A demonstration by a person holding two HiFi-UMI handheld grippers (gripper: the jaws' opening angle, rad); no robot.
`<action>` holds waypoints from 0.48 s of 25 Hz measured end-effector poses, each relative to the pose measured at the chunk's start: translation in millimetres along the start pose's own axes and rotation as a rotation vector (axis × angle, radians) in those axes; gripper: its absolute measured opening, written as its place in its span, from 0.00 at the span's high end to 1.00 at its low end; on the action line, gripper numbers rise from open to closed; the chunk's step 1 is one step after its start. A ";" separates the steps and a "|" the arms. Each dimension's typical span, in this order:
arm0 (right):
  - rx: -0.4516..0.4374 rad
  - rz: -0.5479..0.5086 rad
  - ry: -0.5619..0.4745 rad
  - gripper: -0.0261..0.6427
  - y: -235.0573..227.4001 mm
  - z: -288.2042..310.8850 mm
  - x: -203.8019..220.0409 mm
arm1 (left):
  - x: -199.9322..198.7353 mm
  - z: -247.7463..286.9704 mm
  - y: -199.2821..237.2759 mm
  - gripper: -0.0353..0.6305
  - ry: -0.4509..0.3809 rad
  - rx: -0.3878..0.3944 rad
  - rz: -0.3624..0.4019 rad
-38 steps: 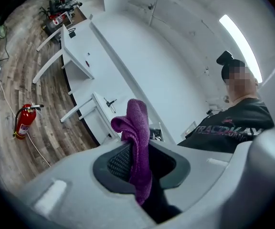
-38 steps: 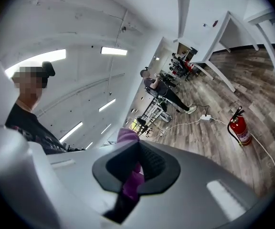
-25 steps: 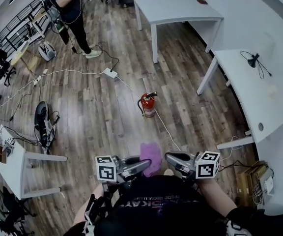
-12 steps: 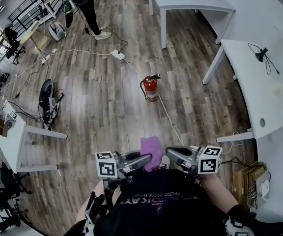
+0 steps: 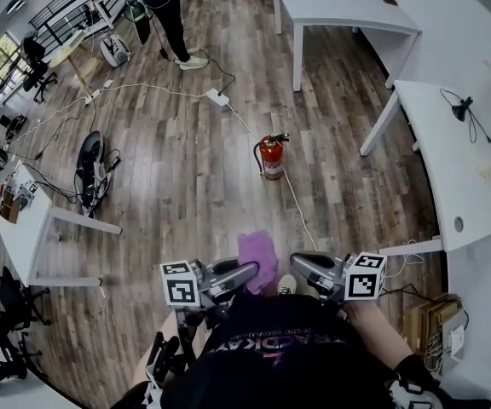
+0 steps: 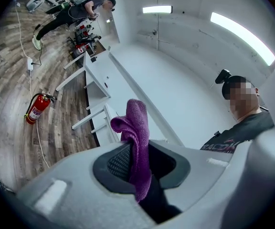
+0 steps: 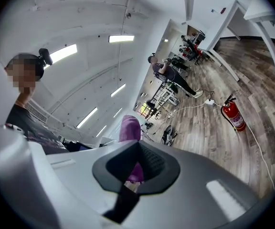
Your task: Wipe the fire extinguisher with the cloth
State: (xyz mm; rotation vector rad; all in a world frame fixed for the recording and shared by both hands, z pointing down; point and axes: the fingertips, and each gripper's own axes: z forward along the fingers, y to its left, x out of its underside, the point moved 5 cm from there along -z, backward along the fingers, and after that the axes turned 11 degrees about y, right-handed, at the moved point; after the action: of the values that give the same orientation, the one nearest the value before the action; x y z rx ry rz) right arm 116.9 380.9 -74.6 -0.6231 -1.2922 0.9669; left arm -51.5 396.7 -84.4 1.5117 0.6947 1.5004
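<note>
Both grippers are held low in front of the person's chest, side by side and near each other, pointing forward and about level. The left gripper (image 5: 251, 271) has its jaws closed on a purple cloth (image 5: 258, 256). The pads press it from both sides, and its folded end stands out beyond the jaw tips. The right gripper (image 5: 298, 266) has its jaws fully together, with nothing between them. Its tips turn a little inward, toward the left gripper, but the two grippers do not touch. The right forearm (image 5: 380, 337) is bare and bent back to the body. The left forearm (image 5: 167, 335) is seen only in part.
</note>
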 end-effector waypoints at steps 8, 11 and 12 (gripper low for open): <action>-0.014 0.004 0.016 0.96 -0.4 8.8 1.2 | 2.0 -8.5 1.4 0.85 -0.008 -0.011 -0.015; -0.013 0.010 0.021 0.96 -1.8 9.0 2.4 | 1.9 -5.9 0.7 0.85 0.008 -0.009 -0.010; -0.012 0.010 0.020 0.96 -2.4 8.2 2.4 | 2.2 -5.1 1.3 0.85 0.012 -0.010 -0.013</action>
State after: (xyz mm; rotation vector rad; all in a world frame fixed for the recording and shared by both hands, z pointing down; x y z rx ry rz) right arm 109.4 380.7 -69.7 -0.6475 -1.2791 0.9589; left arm -56.4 399.0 -82.8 1.4895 0.7013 1.5021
